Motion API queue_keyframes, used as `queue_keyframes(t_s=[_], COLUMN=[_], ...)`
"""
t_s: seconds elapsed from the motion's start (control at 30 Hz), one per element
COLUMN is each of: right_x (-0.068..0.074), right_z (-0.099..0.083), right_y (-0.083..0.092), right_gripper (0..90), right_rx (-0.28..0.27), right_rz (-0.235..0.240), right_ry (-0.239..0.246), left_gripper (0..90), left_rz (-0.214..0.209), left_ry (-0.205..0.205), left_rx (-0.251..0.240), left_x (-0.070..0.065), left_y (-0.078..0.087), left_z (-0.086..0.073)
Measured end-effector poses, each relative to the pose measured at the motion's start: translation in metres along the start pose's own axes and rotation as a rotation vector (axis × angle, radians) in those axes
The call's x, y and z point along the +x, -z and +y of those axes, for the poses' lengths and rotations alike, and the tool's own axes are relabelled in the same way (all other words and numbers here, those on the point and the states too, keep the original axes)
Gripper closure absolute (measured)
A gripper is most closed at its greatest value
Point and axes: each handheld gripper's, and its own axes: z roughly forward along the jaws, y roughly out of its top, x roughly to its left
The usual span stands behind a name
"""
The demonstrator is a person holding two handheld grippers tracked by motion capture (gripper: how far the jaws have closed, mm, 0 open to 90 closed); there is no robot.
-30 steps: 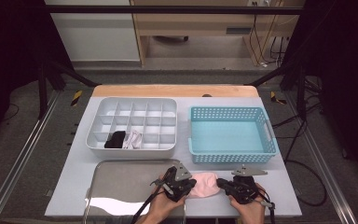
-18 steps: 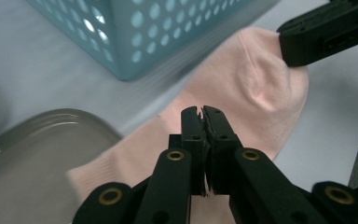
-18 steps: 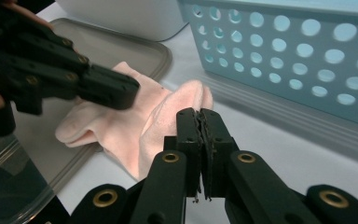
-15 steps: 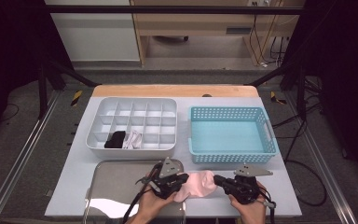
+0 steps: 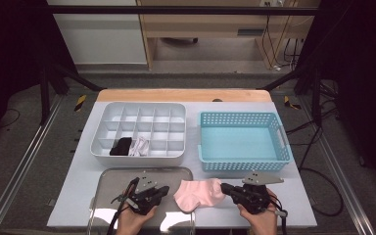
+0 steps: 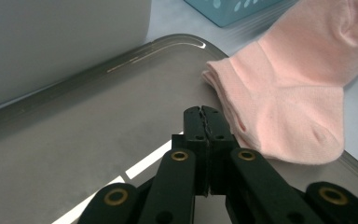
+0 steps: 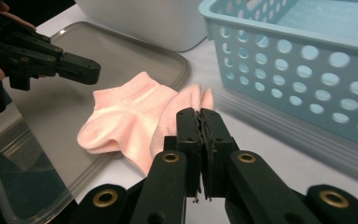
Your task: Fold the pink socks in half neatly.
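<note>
grey floor (image 5: pixel 34 161) — wooden desk (image 5: pixel 200 24) behind — dim room

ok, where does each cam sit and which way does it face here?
High view: above the person's side of the table, looking forward and down on the pink sock, white organizer and blue basket; hands, left gripper and right gripper enter at the bottom.
Left gripper view: rides the left gripper, looking along its shut jaws over the metal tray at the sock.
Right gripper view: rides the right gripper, jaws shut, facing the sock, basket and left gripper.
Shared: the sock shows in all three.
</note>
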Motion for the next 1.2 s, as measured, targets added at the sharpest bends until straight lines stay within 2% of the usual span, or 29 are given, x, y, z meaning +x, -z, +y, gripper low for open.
queue_keyframes(t_s=[0.47, 0.67, 1.0, 1.2], right_x=[0.028, 0.047, 0.062, 0.066], right_z=[0.022, 0.033, 0.027, 0.017], right_y=[-0.018, -0.041, -0.073, -0.088], right_gripper=[87.9, 88.0, 87.9, 87.8], right_rx=[0.037, 0.068, 0.126, 0.16], right_rz=[0.062, 0.105, 0.152, 0.168], right_ry=[0.093, 0.135, 0.152, 0.156], left_gripper=[89.2, 89.2, 89.2, 89.2], left_rz=[-0.035, -0.036, -0.039, -0.036], left_ry=[-0.026, -0.025, -0.019, 0.014], left_rx=[0.019, 0.021, 0.024, 0.0], left_x=[-0.014, -0.013, -0.012, -0.002], left_y=[-0.01, -0.01, -0.012, -0.005], left_z=[-0.002, -0.002, -0.003, -0.002])
